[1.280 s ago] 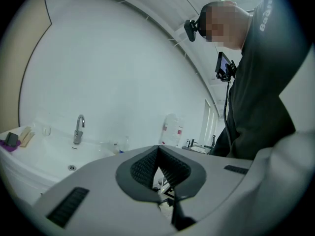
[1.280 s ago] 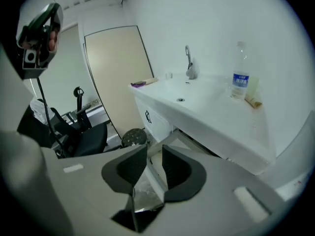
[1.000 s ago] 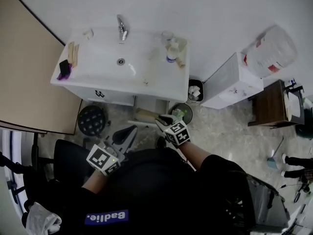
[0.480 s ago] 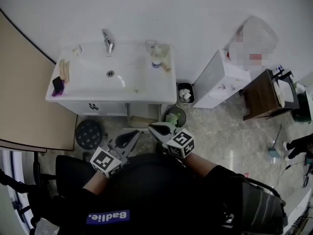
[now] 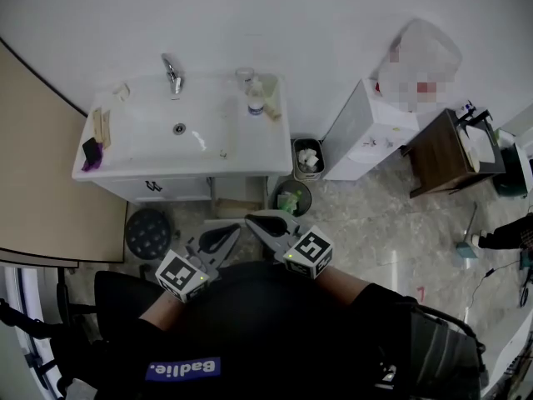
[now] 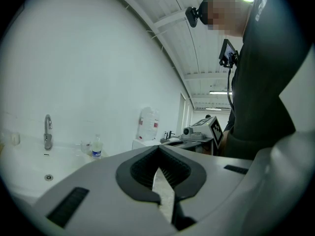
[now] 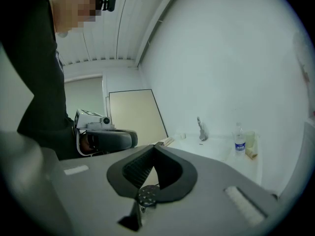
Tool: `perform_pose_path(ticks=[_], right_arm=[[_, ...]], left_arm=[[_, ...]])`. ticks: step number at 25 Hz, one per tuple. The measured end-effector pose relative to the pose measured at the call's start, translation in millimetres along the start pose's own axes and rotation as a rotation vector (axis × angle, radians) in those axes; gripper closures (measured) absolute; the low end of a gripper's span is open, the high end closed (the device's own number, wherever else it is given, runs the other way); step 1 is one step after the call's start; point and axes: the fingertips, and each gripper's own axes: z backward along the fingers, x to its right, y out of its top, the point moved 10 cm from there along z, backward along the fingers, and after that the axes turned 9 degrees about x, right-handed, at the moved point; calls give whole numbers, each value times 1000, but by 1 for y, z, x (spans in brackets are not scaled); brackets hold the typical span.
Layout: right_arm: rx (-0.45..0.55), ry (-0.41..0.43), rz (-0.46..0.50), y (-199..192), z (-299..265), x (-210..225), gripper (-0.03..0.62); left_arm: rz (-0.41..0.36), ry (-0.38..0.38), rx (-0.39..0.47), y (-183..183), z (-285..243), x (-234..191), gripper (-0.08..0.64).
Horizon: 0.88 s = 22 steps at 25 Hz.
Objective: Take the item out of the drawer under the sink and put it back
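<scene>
The white sink (image 5: 237,152) stands against the wall, with its cabinet front (image 5: 171,188) below. A narrow opening under the right end shows a tan thing (image 5: 236,206); I cannot tell what it is. Both grippers hang close to my body, well short of the cabinet. My left gripper (image 5: 229,233) is shut and empty, its ribbed pads (image 6: 147,167) meeting at the tip. My right gripper (image 5: 252,221) is also shut, with nothing between its pads (image 7: 134,170). Each gripper view looks over the basin toward the faucet (image 6: 47,132) (image 7: 201,129) and a small bottle (image 6: 97,147) (image 7: 239,140).
A black round stool (image 5: 150,232) sits on the floor left of my left gripper. A round bin (image 5: 291,198) with green stuff and a small white bin (image 5: 306,157) stand right of the sink. Beyond them are a white cabinet (image 5: 366,136) and a wooden table (image 5: 445,152).
The right gripper's jaws have closed. Both grippers have drawn back toward my body, and the head view has pulled away from the sink and shifted right.
</scene>
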Motion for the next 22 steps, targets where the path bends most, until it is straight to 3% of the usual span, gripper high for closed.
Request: perform_pose_path(ticks=[8, 22], right_arm=[[17, 13, 13, -5, 4, 5, 591], [3, 47, 5, -5, 0, 23, 591]], left_arm=[[-14, -2, -36, -1, -8, 0, 554], [-19, 43, -25, -4, -21, -9, 554]])
